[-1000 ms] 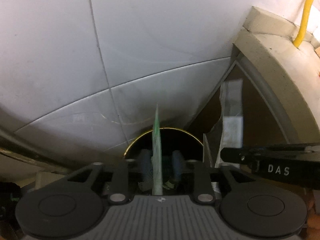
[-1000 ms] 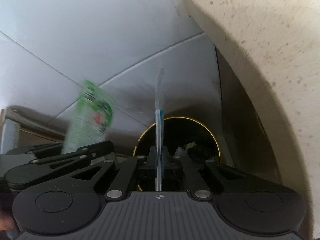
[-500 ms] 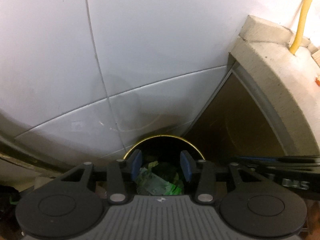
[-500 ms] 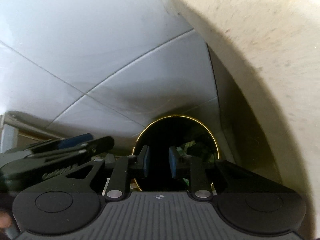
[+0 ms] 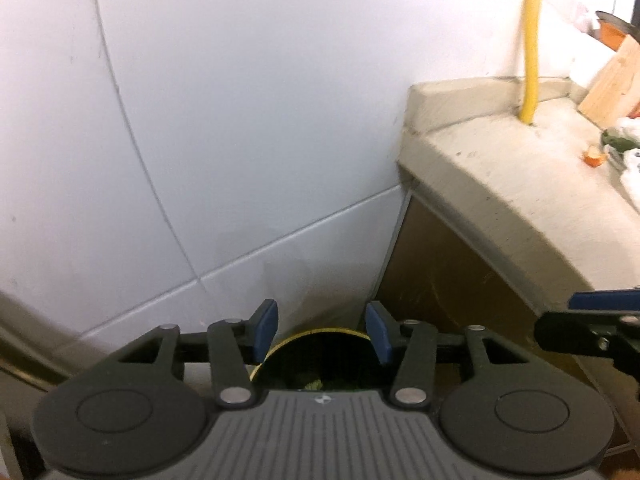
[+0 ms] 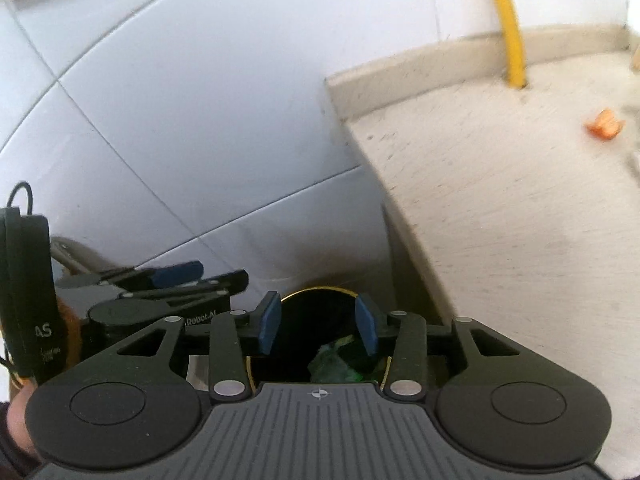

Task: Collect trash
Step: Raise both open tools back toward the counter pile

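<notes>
Trash (image 6: 334,362) in bin (image 6: 316,292), below jaws

Bin (image 6: 316,300): only the far rim w/ gold edge shows, rest hidden behind gripper bodies. Trash (image 6: 332,360) inside: green crumple, partly covered, too dark to identify. Counter (image 6: 500,200) blurred, cut off at right edge. Orange scrap (image 6: 604,124) on it smeared, can't tell what. Yellow pipe (image 5: 531,40) cut off at top. Items at right edge (image 5: 624,148) cropped, unclear.
</notes>
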Available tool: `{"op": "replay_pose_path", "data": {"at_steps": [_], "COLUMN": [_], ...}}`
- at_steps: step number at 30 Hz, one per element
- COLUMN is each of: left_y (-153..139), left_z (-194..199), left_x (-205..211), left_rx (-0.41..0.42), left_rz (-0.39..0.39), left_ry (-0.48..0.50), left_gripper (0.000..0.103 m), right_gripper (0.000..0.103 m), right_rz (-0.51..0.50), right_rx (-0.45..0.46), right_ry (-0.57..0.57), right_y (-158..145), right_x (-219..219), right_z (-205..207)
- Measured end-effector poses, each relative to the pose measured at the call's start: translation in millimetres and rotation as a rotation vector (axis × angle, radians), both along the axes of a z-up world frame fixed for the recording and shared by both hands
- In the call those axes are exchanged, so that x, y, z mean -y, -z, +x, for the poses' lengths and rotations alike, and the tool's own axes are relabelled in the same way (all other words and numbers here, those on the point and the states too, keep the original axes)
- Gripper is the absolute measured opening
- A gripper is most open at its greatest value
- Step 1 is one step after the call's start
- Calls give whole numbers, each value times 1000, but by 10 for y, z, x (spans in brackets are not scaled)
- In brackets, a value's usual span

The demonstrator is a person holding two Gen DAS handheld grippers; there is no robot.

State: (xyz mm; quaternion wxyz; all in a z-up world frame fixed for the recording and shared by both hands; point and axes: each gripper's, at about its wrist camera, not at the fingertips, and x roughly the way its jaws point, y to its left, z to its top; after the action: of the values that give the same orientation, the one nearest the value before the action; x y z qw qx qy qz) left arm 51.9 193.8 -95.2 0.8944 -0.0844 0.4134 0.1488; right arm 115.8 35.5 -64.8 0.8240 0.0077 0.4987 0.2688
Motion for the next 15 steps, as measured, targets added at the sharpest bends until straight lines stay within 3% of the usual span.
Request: {"op": "replay_pose_path", "data": {"at_steps": [3, 7, 9, 15], "left_y": [-58, -91, -112, -199], "left_z": [-37, -103, -125, -233], "left_x": [42, 35, 52, 235], "left_rx": [19, 26, 39, 96], "left_rz": [23, 52, 45, 96], "left_ry": [14, 4, 5, 74], "left_gripper": [48, 49, 49, 49], "right_gripper": [51, 63, 63, 77], "right_rz": [-8, -18, -23, -30], "right_rx": [32, 89, 120, 200], "right_ry": [14, 41, 51, 169], "right_y": [-112, -248, -343, -592], "right_x": [95, 249, 366, 1028], "right_z": [-106, -231, -291, -393]}}
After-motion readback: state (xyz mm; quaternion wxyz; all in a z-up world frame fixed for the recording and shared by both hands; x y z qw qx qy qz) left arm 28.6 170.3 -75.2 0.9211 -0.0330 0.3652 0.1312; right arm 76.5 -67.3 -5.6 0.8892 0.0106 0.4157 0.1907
